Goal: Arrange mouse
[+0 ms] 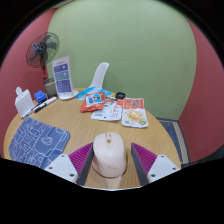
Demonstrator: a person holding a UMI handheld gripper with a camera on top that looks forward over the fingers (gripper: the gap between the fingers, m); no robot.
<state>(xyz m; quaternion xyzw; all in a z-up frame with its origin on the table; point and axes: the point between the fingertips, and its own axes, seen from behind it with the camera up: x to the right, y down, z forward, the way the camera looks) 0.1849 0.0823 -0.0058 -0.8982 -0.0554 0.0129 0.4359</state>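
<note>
At the bottom centre of the frame, a pale pinkish-white rounded computer mouse (109,157) sits between the magenta pads of the claw (109,160), which looks closed against its sides. Both are at the near edge of the round wooden desk (80,125). A blue patterned cloth (38,143) lies at lower left; colourful snack packets (118,106) lie mid-frame.

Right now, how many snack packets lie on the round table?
3, as far as I can see: one orange packet, a white packet just beside it, and another orange packet further right. More could hide behind the mouse between the claw fingers.
</note>
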